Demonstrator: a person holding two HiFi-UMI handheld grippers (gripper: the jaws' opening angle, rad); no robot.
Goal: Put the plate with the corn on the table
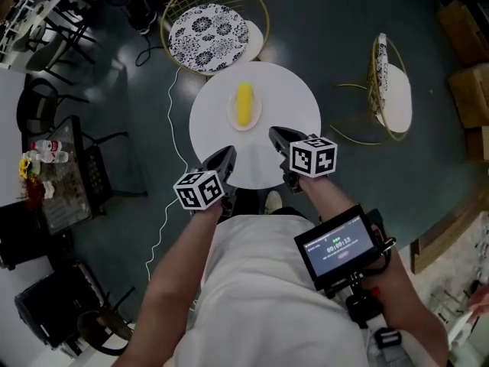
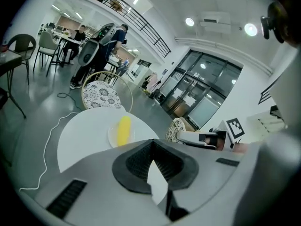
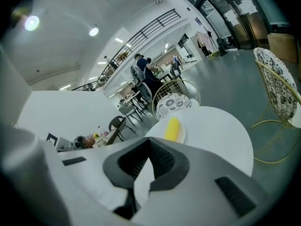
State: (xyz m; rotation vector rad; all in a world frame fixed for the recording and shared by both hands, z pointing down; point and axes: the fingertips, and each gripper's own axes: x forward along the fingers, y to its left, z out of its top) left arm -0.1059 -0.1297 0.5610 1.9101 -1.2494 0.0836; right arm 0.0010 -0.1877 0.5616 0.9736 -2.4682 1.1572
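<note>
White table, corn on plate; left hand-held gripper and right hand-held gripper closed.

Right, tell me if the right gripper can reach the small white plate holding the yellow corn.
Probably yes: the right gripper hangs over the round white table, only bare tabletop lies before the small white plate, though its jaws are together.

Corn is yellow, plate and table white, chair cushion black-and-white patterned.
</note>
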